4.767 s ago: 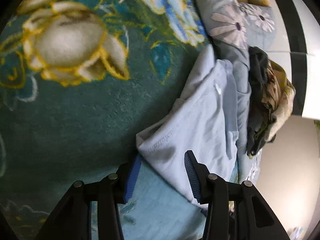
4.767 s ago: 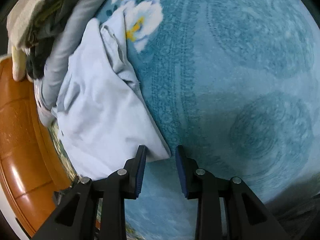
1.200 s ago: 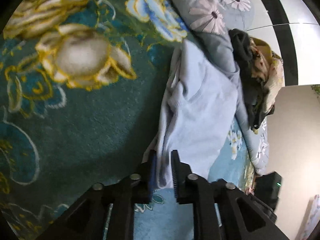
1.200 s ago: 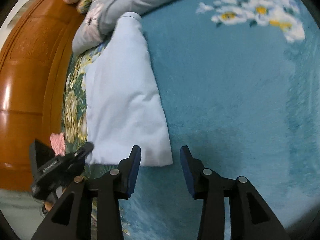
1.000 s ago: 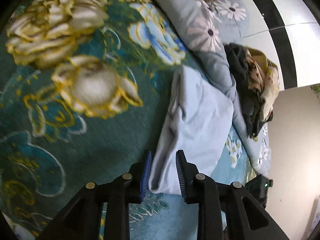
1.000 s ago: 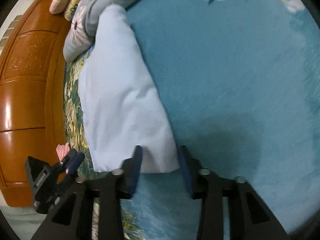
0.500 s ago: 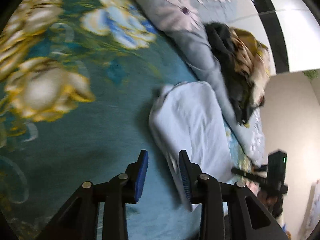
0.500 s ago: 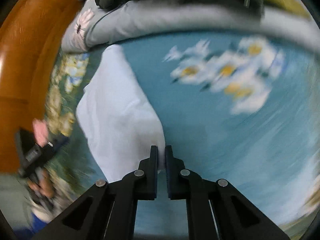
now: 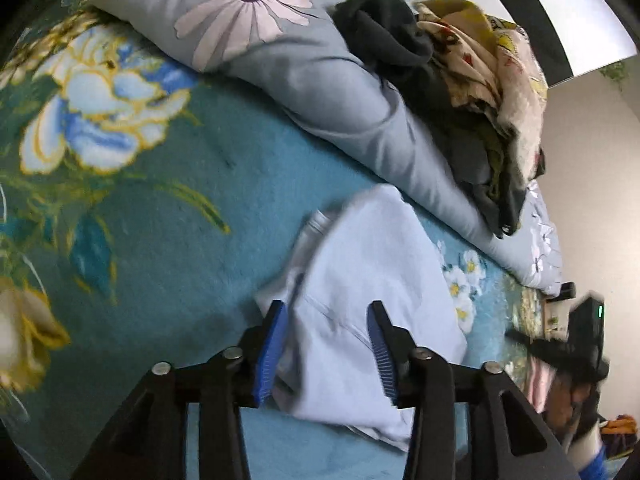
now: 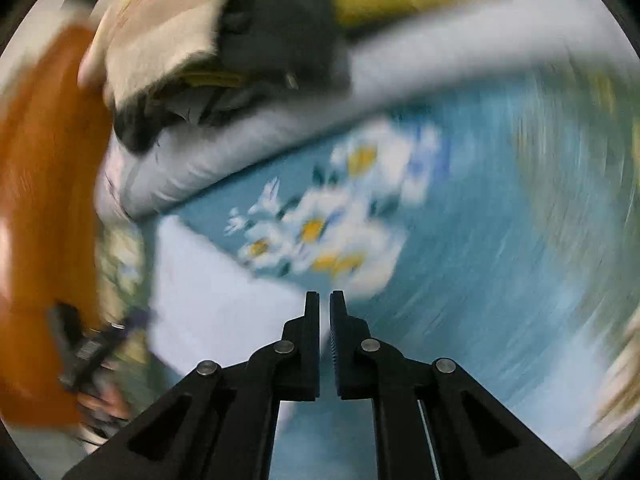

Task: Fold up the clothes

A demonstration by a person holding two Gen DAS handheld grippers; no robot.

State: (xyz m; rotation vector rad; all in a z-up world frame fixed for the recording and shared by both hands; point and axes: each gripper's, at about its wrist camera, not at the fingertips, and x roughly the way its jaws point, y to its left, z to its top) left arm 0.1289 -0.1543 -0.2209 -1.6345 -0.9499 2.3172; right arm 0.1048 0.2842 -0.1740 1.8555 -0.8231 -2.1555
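Folded pale blue garment [image 9: 372, 288] on teal floral bedspread [image 9: 172, 216].
Left wrist: left gripper [image 9: 328, 344] spread wide over garment's near edge, nothing pinched; grey pillow [image 9: 320, 80] bearing dark clothes pile [image 9: 420, 64].
Right wrist, blurred: right gripper [image 10: 324, 312] nearly closed, whether pinching cloth unclear; wooden headboard [image 10: 44, 184] only here.

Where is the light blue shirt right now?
In the left wrist view the shirt lies folded on the teal blanket, low in the middle, under the open left claw and just below the grey pillow.
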